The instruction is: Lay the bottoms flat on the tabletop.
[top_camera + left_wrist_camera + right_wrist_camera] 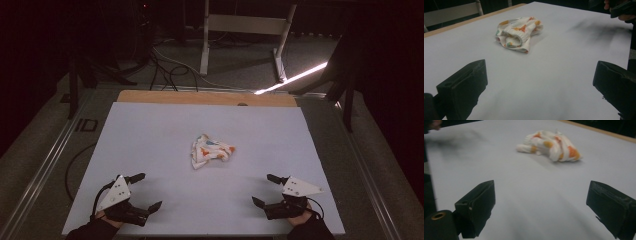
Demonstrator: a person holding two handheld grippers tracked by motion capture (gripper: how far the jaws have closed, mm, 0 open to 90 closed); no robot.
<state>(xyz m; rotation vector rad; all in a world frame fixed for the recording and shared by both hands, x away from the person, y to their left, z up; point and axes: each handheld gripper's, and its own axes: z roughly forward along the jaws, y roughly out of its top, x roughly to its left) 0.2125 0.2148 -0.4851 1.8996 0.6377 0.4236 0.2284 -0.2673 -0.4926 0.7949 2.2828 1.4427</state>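
Note:
A crumpled white cloth with orange and blue marks lies near the middle of the white table. My left gripper rests at the table's near left corner, jaws wide apart with nothing between them. At the near right my right gripper also stands open and empty. From the left gripper view the cloth lies well ahead of the jaws. In the right gripper view the cloth sits ahead and slightly right of the gripper.
A wooden strip borders the table's far edge. Beyond it stand white desk legs, floor cables and a bright light strip. Metal rails run along both sides.

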